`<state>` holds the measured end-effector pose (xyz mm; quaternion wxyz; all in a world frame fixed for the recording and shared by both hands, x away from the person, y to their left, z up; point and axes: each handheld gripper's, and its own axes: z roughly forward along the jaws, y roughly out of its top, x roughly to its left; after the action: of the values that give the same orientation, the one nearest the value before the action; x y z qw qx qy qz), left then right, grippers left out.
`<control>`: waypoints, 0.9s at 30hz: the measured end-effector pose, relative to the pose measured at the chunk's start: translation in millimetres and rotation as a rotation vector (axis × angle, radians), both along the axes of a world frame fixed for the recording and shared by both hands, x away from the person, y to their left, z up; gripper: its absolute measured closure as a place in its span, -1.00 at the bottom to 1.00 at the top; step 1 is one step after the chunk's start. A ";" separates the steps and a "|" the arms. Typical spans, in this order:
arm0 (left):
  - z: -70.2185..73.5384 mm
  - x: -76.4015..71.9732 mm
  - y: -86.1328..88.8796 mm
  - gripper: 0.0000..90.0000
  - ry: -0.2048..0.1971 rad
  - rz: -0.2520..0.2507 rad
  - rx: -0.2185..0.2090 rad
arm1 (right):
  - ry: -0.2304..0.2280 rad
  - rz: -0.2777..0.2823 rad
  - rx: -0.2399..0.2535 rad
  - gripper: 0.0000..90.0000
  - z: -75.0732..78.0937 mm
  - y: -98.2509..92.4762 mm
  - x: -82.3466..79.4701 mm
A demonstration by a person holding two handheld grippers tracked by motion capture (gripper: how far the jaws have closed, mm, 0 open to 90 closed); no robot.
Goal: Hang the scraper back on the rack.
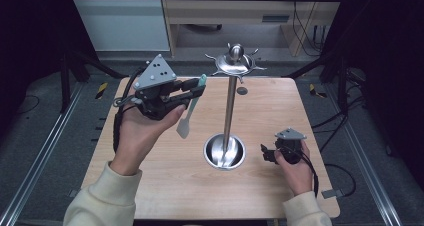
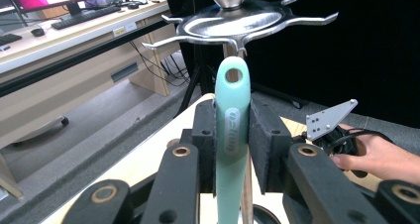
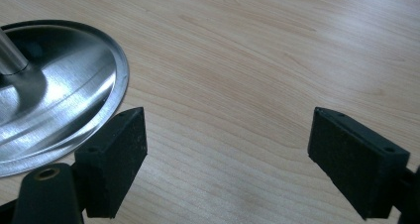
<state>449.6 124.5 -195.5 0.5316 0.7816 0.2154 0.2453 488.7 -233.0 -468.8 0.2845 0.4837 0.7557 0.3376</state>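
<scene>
High view. We see the left gripper (image 1: 199,88) held up above the left half of the wooden table (image 1: 150,186), its jaws pinching a mint-green spatula (image 1: 192,106) by the handle; the pale blade hangs down and the hanging hole points toward the steel utensil stand (image 1: 230,98). The stand's dished base (image 1: 224,151) sits near the table's middle and its ring of hooks (image 1: 235,63) tops the pole. The right gripper (image 1: 266,153) rests low beside the base, apart from it.

Left gripper view. We look along the two black pads (image 2: 267,140) pressed against either side of the spatula handle (image 2: 232,135). The hole (image 2: 233,76) sits just below a hook of the ring (image 2: 242,23), close to it but not yet on it. The right hand (image 2: 381,154) shows farther off.

Right gripper view. We see the jaws spread wide over bare wood, with nothing between them; the rim of the base (image 3: 74,95) lies at the left.

Risks, as we judge them. The hole is small and the hook slender, so a slight misalignment could push the handle against the ring and tip or turn the unheld stand. Releasing before the hook passes through would drop the spatula onto the table.
</scene>
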 end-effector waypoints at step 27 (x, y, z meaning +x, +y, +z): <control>4.7 4.7 -18.9 0.65 -0.014 0.006 0.030 | -0.004 0.012 -0.004 -0.65 1.0 -1.4 -0.5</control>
<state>454.3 105.7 -190.8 0.5203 0.7872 0.2103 0.2557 488.3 -234.4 -467.9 0.2851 0.4780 0.7587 0.3386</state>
